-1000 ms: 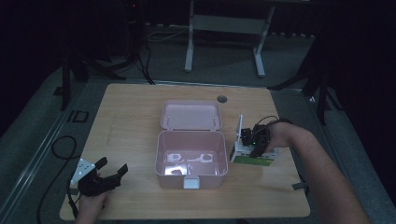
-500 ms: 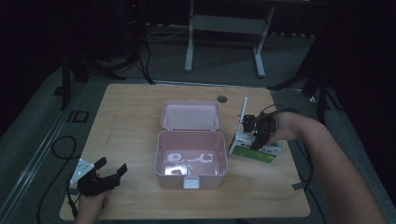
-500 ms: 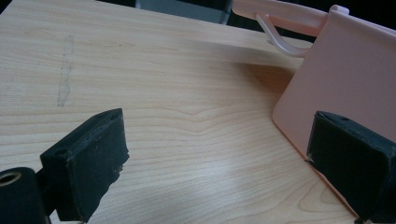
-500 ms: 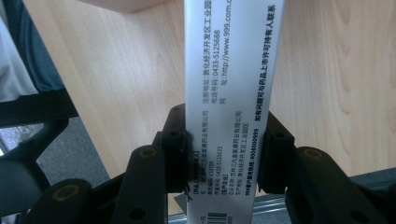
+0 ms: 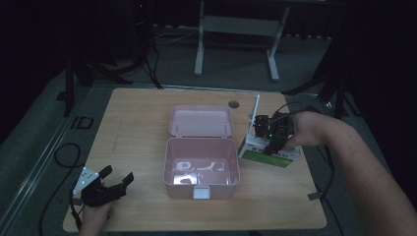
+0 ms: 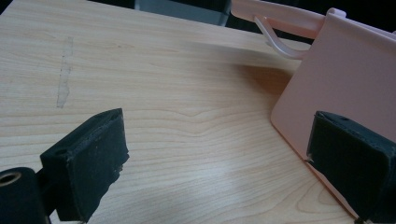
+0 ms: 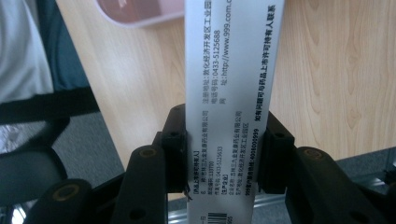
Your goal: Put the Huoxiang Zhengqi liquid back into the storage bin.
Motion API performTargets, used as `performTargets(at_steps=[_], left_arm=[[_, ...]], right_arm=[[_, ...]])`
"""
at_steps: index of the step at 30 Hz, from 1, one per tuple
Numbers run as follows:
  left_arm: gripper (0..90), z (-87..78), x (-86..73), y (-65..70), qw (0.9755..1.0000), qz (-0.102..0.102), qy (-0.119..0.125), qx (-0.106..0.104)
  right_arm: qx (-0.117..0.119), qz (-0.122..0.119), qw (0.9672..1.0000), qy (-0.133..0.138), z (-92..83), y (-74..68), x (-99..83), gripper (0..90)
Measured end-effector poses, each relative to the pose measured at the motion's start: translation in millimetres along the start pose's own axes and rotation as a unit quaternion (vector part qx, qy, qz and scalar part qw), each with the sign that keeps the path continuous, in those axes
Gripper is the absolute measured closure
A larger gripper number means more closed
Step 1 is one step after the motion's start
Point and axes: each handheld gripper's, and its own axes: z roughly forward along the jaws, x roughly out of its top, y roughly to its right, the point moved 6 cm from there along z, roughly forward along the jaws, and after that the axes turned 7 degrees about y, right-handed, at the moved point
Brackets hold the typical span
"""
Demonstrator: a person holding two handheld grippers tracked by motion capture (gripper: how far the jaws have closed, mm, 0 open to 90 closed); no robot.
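The room is dark, and a light wooden table (image 5: 147, 113) sits in the middle of it.

The white and green medicine box (image 5: 268, 150) is off the table, just to the right of the open pink box (image 5: 201, 167). The right gripper (image 5: 271, 137) has it. In the right gripper view, the two black jaws squeeze the narrow sides of the medicine box (image 7: 229, 93), one jaw on each side, so it cannot slip out. The printed side faces the camera, and the box sticks out straight ahead of the jaws. Past the far end of it, up and to the left, you can see a bit of the pink box's rim (image 7: 140, 11). That makes me think the medicine box is meant to go inside the pink box, and it is held by its thin sides so it can drop in flat.

The pink box has its lid (image 5: 200, 120) folded back, so the way in is clear. Something small and pale already lies at its bottom; I cannot tell what.

The left gripper (image 5: 115, 183) rests on the table, well away from the medicine box. Its jaws are wide apart with nothing between them. The pink box's wall (image 6: 341, 84) is just ahead of its right-hand jaw. Maybe it waits there to steady the pink box.
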Motion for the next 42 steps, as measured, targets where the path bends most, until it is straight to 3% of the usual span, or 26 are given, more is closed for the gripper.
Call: performTargets(at_steps=[12,26,30,42], left_arm=[[5.2,-0.5,0.3,-0.1,1.0,0.0,0.001,-0.001],[5.2,-0.1,0.1,-0.5,1.0,-0.001,-0.001,0.0],[5.2,-0.4,0.2,-0.6,1.0,0.0,0.0,-0.001],[5.3,-0.8,0.6,-0.9,1.0,0.0,0.001,-0.002]], right_arm=[[0.006,-0.023,0.9996,0.012,-20.6,-21.3,30.0,61.7],[-0.003,-0.057,0.9983,0.01,-17.9,-40.3,65.8,61.8],[0.006,-0.068,0.9973,0.026,-17.3,-46.8,83.2,61.8],[0.01,-0.085,0.9962,0.017,-6.7,-53.3,111.5,61.8]])
